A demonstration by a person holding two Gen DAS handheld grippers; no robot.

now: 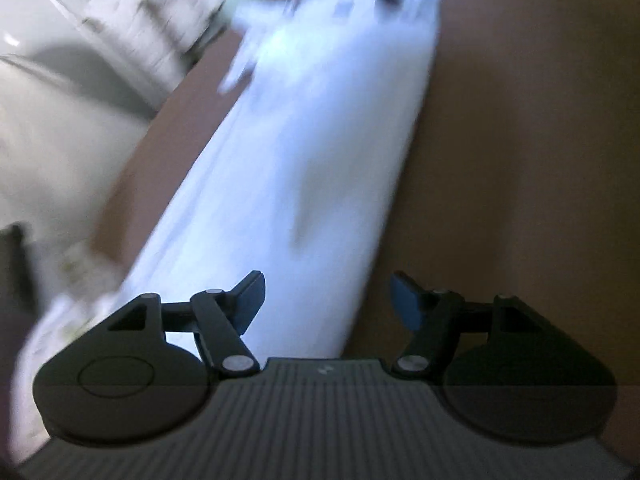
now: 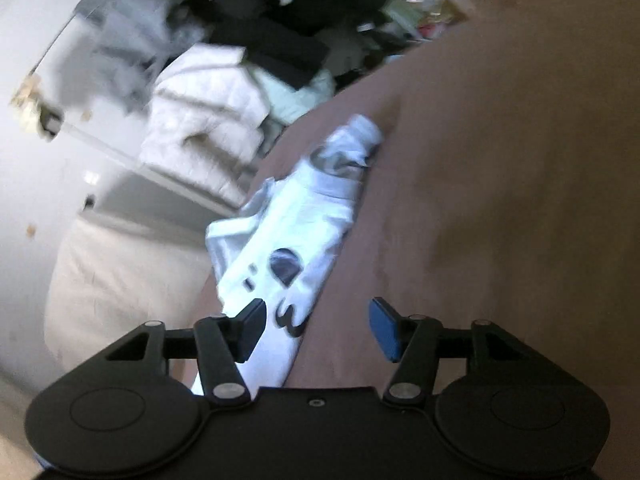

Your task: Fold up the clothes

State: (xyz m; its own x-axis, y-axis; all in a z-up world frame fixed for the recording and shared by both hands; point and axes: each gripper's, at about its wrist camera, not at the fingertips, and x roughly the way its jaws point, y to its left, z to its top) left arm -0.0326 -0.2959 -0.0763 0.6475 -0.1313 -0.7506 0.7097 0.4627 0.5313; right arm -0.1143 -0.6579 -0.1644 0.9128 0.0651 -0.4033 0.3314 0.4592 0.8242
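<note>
Brown bed (image 2: 500, 160) fills both views, pale floor beyond its edge. One white shirt (image 2: 288, 232) with black print lies folded into long narrow strip on bed. Clothes pile (image 2: 208, 120) behind, count unclear. Left gripper (image 1: 326, 300) spread wide, empty, above shirt's edge. Right gripper (image 2: 318, 326) wide apart, empty, over printed end.

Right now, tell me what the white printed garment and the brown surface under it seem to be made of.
White printed garment: probably soft knit cotton with a matte finish; it creases and bunches, and dark print sits flat on it. Brown surface: apparently a matte woven cloth cover, with faint wrinkles and no shine. Blur leaves both uncertain.
</note>
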